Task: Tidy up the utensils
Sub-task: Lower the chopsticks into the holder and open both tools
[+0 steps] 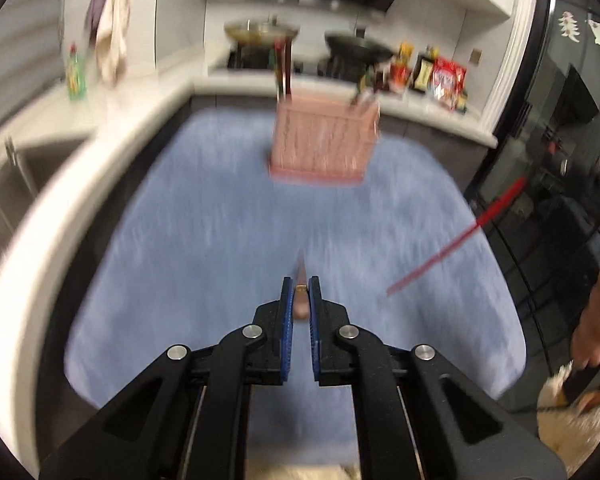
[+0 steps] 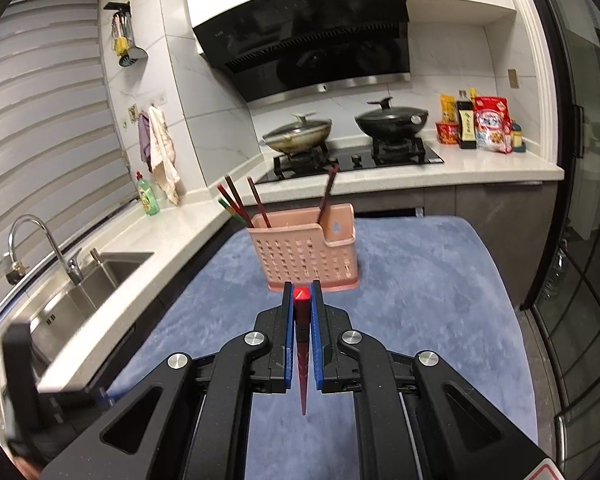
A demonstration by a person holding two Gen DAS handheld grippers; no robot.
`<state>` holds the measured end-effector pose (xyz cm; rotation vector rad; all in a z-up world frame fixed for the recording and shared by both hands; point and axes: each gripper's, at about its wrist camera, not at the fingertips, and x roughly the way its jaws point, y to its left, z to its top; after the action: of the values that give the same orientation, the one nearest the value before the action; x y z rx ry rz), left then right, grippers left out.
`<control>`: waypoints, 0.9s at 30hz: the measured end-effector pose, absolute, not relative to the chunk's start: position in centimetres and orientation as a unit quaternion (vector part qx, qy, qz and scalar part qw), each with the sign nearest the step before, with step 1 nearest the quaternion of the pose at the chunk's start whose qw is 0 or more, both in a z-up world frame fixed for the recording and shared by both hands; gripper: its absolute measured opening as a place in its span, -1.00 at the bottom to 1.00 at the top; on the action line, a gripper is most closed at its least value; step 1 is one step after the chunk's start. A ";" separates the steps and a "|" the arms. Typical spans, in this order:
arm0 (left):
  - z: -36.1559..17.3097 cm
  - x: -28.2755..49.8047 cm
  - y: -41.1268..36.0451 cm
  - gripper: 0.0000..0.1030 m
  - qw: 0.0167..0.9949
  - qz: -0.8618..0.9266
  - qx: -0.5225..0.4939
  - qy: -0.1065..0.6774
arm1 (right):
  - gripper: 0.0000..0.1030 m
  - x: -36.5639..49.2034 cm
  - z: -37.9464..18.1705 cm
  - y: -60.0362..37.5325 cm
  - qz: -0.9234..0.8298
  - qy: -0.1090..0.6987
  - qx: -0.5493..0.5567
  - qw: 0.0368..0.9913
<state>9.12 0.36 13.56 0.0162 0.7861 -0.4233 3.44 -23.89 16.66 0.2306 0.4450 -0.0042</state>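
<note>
Left hand-held gripper [image 1: 301, 289]: nearest the lens in the left wrist view, blue pads closed on a brown chopstick [image 1: 300, 280], thin tip pointing far, toward the holder. View is motion-blurred.

Right hand-held gripper [image 2: 301, 294]: clamped on a red chopstick [image 2: 301, 344], square end facing far, tapered tip pointing near. From the left wrist view the same chopstick [image 1: 456, 240] shows as a red diagonal at right.

Pink utensil holder [image 2: 306, 254]: perforated, upright on the far middle of the blue mat [image 2: 420, 300] that covers the surface. Several dark and red chopsticks [image 2: 236, 204] stand in its left compartment, one more [image 2: 327, 196] toward its right.

Beyond: stove with two lidded pans [image 2: 300, 132]; sink [image 2: 84, 288] at left.
</note>
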 end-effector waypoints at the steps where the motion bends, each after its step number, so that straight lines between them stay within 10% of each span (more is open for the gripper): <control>1: 14.5 9.7 0.1 -0.87 0.905 -0.207 0.009 0.371 | -0.84 4.0 17.1 -23.9 -0.001 0.213 0.111 0.971; 27: 30.7 31.0 -10.0 -0.87 0.966 -0.192 -0.021 0.170 | -0.84 25.0 28.0 -29.0 0.029 0.095 0.159 0.982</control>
<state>30.98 -10.04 30.70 -0.0421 0.3440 -0.3887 24.99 -29.03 28.04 0.3209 0.1918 0.0582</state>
